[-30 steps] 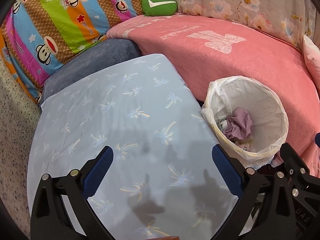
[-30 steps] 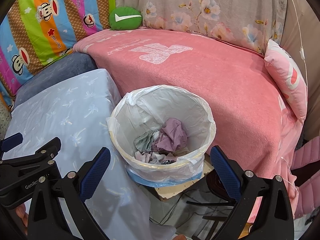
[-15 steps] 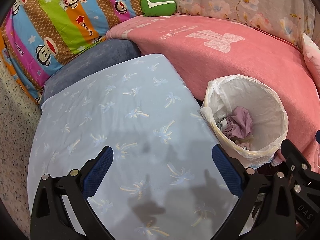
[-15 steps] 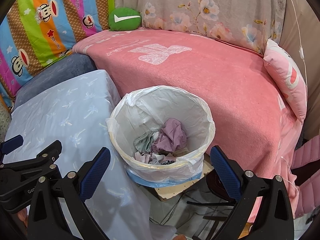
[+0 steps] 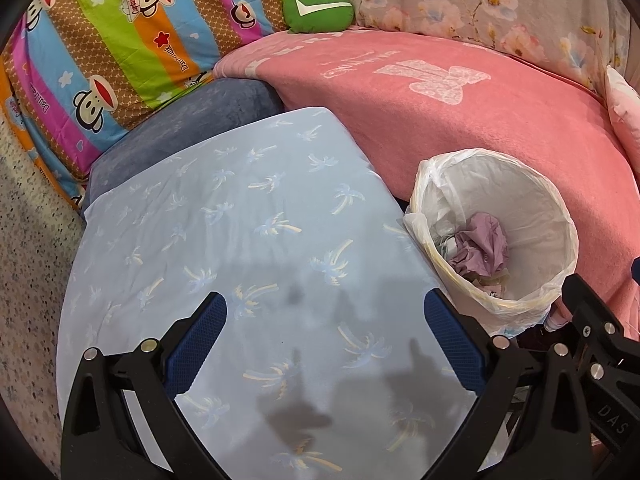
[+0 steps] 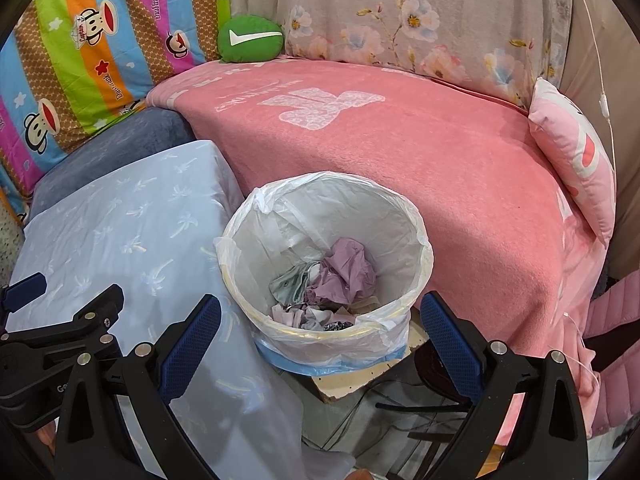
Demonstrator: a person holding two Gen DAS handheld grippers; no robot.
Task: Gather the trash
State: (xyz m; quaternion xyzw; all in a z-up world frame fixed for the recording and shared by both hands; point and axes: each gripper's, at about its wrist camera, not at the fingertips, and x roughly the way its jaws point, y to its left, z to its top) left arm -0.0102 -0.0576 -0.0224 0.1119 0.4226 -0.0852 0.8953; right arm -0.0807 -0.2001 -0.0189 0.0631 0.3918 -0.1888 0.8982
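Note:
A round trash bin lined with a white plastic bag stands between the table and the pink sofa; it also shows in the left wrist view. Crumpled trash, purple and greenish paper, lies in its bottom, also seen in the left wrist view. My right gripper is open and empty, held above the bin's near rim. My left gripper is open and empty above the table's light blue palm-print cloth.
A pink blanket covers the sofa behind the bin, with a green cushion and a pink pillow. A striped cartoon quilt is at the left. Cables and a board lie under the bin.
Both grippers have drifted back slightly; the bin sits a little lower in both views. Both stay open and empty.

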